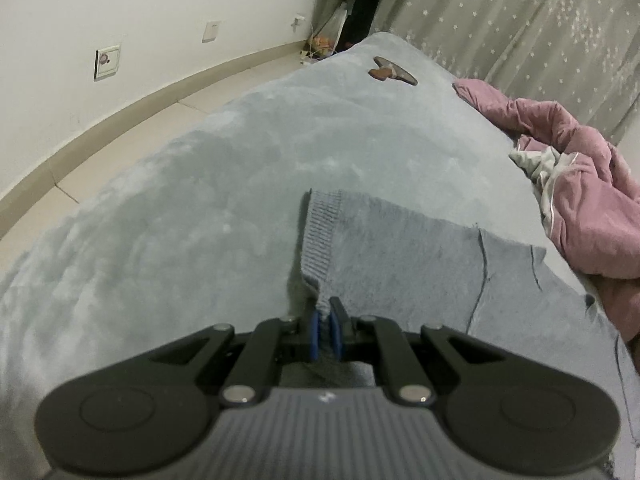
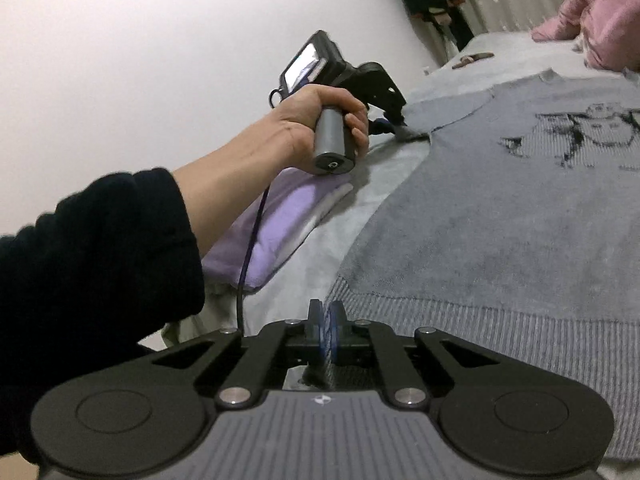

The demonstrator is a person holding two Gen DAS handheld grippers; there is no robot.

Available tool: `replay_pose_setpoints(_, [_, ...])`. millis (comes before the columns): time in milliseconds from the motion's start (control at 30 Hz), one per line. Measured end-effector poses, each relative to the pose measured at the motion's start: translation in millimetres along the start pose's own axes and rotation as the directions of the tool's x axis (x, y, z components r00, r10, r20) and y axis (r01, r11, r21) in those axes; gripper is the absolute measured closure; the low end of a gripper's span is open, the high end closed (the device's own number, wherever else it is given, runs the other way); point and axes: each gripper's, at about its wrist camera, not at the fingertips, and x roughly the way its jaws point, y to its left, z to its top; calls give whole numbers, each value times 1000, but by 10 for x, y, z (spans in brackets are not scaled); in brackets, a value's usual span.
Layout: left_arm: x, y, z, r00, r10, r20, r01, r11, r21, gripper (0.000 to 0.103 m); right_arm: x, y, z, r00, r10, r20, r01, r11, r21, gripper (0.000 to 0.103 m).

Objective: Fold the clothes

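Note:
A grey knit sweater [image 2: 472, 216] with a dark knitted cartoon figure [image 2: 592, 128] lies flat on the bed. My left gripper [image 1: 325, 312] is shut on the ribbed cuff of its sleeve [image 1: 320, 236], the fabric pinched between the blue pads. In the right wrist view that same left gripper [image 2: 390, 122] shows in a person's hand at the sleeve end. My right gripper [image 2: 327, 312] is shut on the corner of the sweater's ribbed hem [image 2: 460, 320], with knit fabric between its blue pads.
The bed has a pale grey fleece cover [image 1: 180, 200]. A pink garment pile [image 1: 580, 184] lies at the right. A folded lilac item [image 2: 280, 220] sits near the left bed edge. A small brown object [image 1: 390, 70] lies at the far end. Wall and floor lie beyond the left edge.

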Motion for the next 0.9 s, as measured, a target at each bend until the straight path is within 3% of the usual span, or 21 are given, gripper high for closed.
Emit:
replay_pose_setpoints(367, [17,12,2,1000,-9,-16,9,1000,2,90,-28,118,-16,991,-135,25,137,988,-72,95])
replay_pose_setpoints(433, [8,44,20,998,-56,-28,56,998,-29,80,-53,117,-17,989,-146,29,148,986,-75,92])
replay_pose_setpoints(500, [-6,53,34,994,-103,-33,102,994,-43,53,-81,140,-21,988,-154,32,157,983,-94,88])
replay_pose_setpoints(533, [-14,57,41,991,-126,-35,125,991,-49,50,-91,161,-25,987,-159,34,162,981,-111,87])
replay_pose_setpoints(633, [-1,43,36,992,-121,-35,119,992,-50,50,-109,233,-35,986,-161,43,166,974,-157,79])
replay_pose_setpoints(900, [45,111,82,990,-136,-27,132,985,-114,50,-95,396,-53,988,-143,61,154,957,-245,79])
